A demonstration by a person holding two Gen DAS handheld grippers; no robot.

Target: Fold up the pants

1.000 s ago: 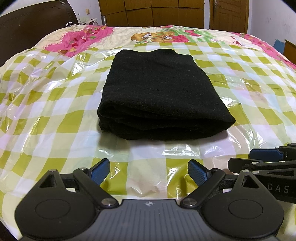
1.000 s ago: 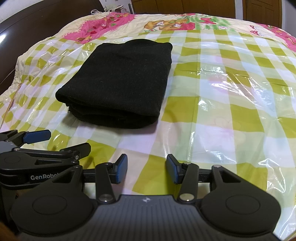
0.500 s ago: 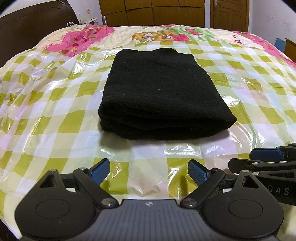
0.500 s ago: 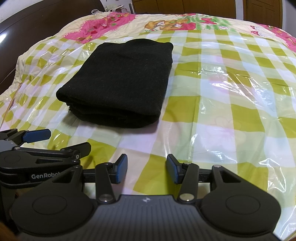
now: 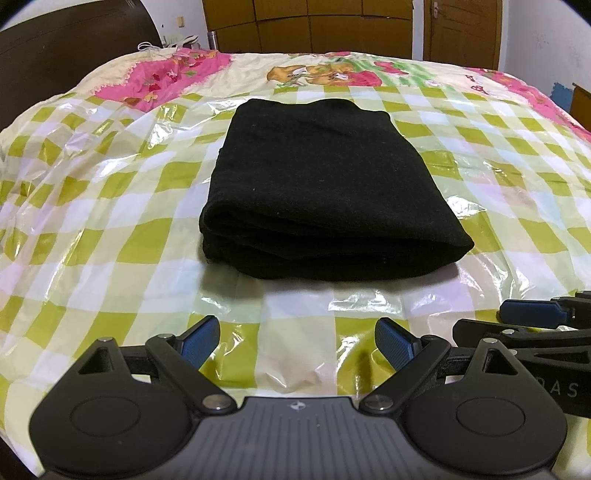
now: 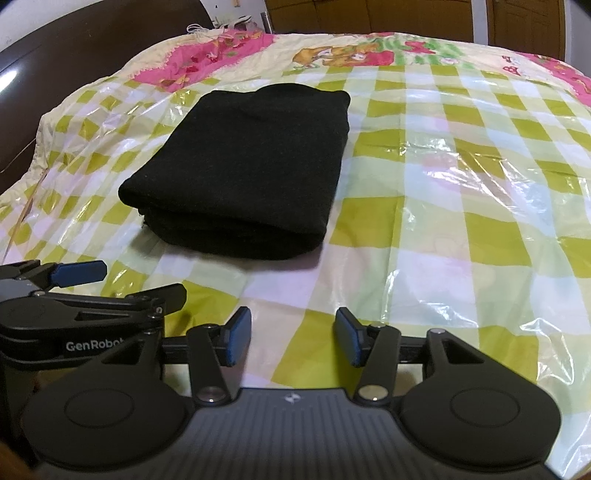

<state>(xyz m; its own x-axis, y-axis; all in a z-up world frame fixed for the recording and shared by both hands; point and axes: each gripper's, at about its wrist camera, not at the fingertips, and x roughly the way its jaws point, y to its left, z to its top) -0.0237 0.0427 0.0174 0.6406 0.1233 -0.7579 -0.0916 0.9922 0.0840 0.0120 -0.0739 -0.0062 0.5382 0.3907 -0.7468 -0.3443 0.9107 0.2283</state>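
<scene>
The black pants (image 5: 317, 192) lie folded into a thick rectangle on the bed; they also show in the right wrist view (image 6: 243, 173). My left gripper (image 5: 297, 341) is open and empty, held near the bed's front edge, short of the pants' near fold. My right gripper (image 6: 291, 341) is open and empty, to the right of the left one and front-right of the pants. Each gripper shows in the other's view, the right at the edge (image 5: 532, 314) and the left at the edge (image 6: 92, 284).
The bed is covered by a green-and-white checked plastic sheet (image 5: 110, 236) over a pink cartoon bedspread (image 5: 162, 77). A dark headboard (image 5: 55, 48) stands at the left. Wooden wardrobes and a door (image 5: 461, 29) line the back wall.
Both views have shifted back and up slightly, so the pants sit a little farther away. The pants have not moved and both grippers stay open.
</scene>
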